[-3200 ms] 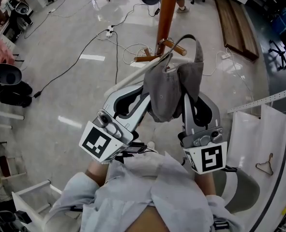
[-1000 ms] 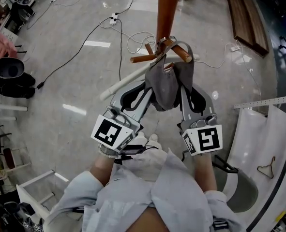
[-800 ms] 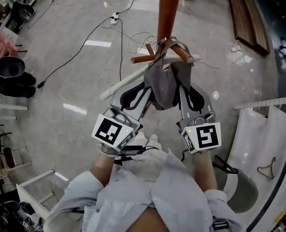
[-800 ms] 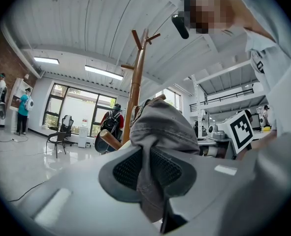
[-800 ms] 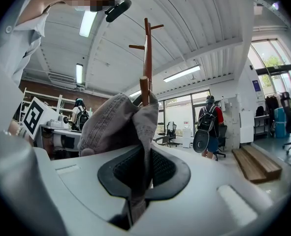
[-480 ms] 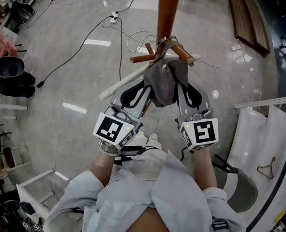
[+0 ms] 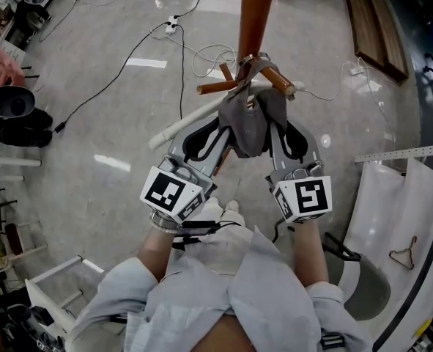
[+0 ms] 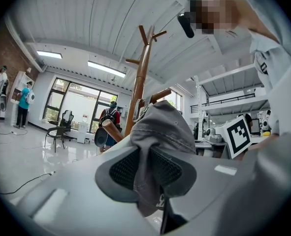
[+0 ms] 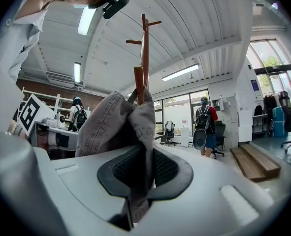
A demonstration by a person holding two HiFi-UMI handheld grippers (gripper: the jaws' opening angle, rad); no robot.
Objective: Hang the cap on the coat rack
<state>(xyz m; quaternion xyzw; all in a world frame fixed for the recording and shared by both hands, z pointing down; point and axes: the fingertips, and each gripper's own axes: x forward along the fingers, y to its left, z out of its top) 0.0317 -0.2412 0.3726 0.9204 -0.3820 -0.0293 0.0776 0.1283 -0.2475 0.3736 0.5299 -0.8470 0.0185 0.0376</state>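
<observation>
A grey cap (image 7: 247,123) hangs bunched between my two grippers, right below the pegs of the brown wooden coat rack (image 7: 254,13). Its back strap (image 7: 254,64) loops around the peg (image 7: 278,81) that sticks out to the right. My left gripper (image 7: 227,127) is shut on the cap's left side (image 8: 160,132), fabric pinched between its pads (image 8: 123,168). My right gripper (image 7: 275,127) grips the other side (image 9: 115,122). Its jaws have just been opening a little, with the fabric still pressed between the pads (image 9: 165,168). The rack's pole (image 9: 144,48) rises just behind the cap.
Cables (image 7: 179,42) and a white pipe (image 7: 179,127) lie on the shiny floor around the rack's base. A white table (image 7: 381,196) with a wire hanger (image 7: 401,254) stands at the right. Wooden planks (image 7: 377,28) lie at the far right. People stand in the background (image 9: 204,127).
Both grippers have carried the cap closer to the rack, and the strap that stood high above the peg now sits down around it. Over the last second the hands barely moved.
</observation>
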